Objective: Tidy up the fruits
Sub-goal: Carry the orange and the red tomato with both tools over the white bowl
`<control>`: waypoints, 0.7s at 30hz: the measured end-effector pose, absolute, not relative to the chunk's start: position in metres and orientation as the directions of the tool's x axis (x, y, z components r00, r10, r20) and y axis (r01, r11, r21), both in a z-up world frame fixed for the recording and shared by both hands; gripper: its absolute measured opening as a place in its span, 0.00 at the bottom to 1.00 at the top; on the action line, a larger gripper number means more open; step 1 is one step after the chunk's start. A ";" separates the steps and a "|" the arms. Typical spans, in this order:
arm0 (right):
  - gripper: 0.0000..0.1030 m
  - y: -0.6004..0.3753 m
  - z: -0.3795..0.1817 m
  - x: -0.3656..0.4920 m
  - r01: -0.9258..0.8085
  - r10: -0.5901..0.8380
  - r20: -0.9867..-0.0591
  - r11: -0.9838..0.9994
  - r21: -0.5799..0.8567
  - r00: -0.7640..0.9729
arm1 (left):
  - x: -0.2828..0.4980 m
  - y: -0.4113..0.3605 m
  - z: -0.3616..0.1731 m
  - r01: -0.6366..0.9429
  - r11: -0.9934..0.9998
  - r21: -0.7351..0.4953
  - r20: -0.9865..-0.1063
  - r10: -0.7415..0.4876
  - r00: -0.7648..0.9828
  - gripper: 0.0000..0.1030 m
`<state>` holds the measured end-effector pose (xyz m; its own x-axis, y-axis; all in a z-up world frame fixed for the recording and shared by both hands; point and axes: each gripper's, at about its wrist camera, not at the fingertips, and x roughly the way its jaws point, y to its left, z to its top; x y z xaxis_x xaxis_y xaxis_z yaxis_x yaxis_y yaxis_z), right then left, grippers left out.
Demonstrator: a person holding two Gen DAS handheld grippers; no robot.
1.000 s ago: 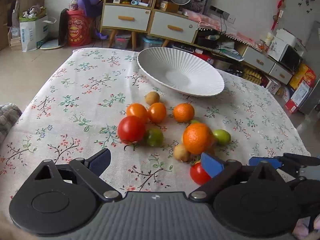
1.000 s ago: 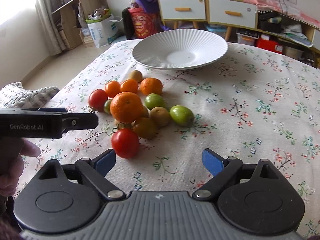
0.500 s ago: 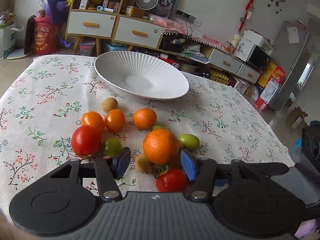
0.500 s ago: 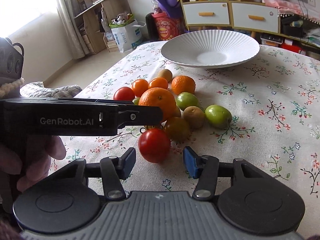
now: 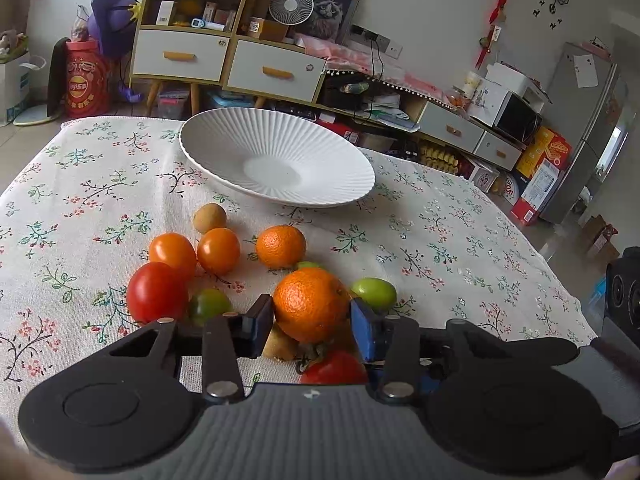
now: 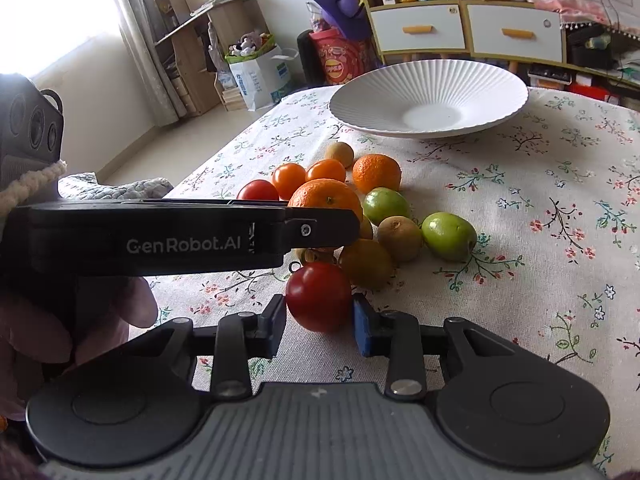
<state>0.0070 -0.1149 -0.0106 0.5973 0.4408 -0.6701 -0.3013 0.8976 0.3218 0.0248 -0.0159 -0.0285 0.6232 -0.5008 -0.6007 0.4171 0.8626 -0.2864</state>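
The left gripper [image 5: 312, 320] is clasping the large orange [image 5: 311, 305], its blue pads pressing both sides of the dimpled, bright skin. That orange is sitting on top of the fruit cluster on the floral tablecloth [image 5: 100, 184]. The right gripper [image 6: 319, 320] is gripping a glossy red tomato [image 6: 318, 297] at the near edge of the same cluster, with pads touching either flank. Around them are lying smaller oranges, green fruits and brown kiwis. The ribbed white bowl [image 5: 276, 160] is standing beyond the pile, holding nothing.
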 end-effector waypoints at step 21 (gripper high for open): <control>0.30 -0.127 0.018 0.010 -0.255 0.401 -0.658 0.915 0.312 0.637 | 0.029 -0.004 -0.013 0.343 0.895 -0.286 -0.609 -0.446 0.656 0.33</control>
